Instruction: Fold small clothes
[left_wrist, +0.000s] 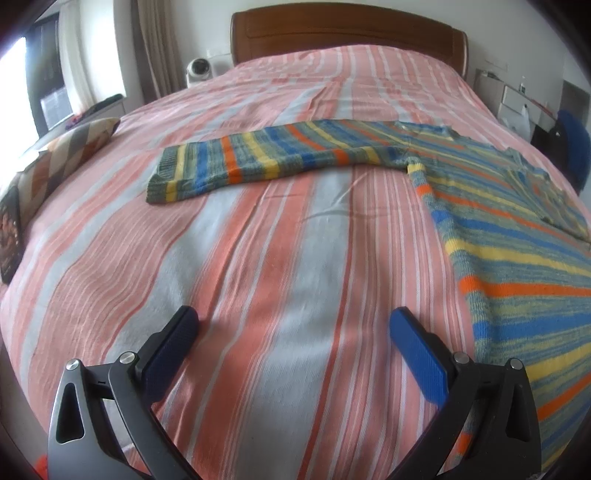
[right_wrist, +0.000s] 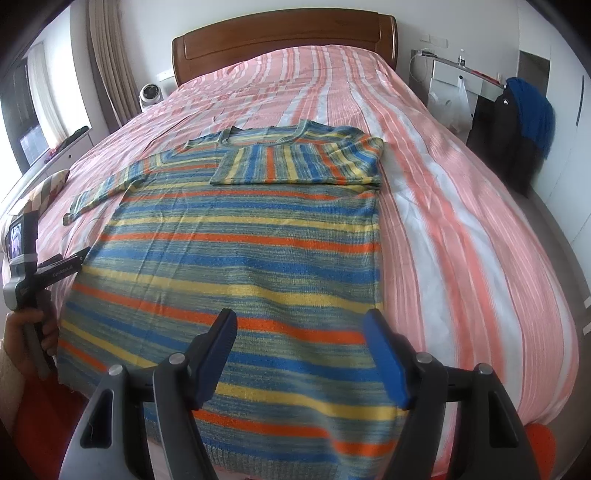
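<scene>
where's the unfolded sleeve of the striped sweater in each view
Left wrist: the unfolded sleeve lies across the picture's middle, cuff toward the left, ahead of the open left gripper.
Right wrist: the same sleeve runs along the left side, cuff lowest.
Shared landmark: the wooden headboard at the top of both.

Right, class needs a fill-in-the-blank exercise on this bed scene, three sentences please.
1. The striped knitted sweater lies flat on the pink striped ____.
2. One sleeve is folded across the chest; the other sleeve lies stretched out to the ____ side.
3. Both the left tool and the right tool have their jaws ____.

Missing words: bed; left; open
</scene>
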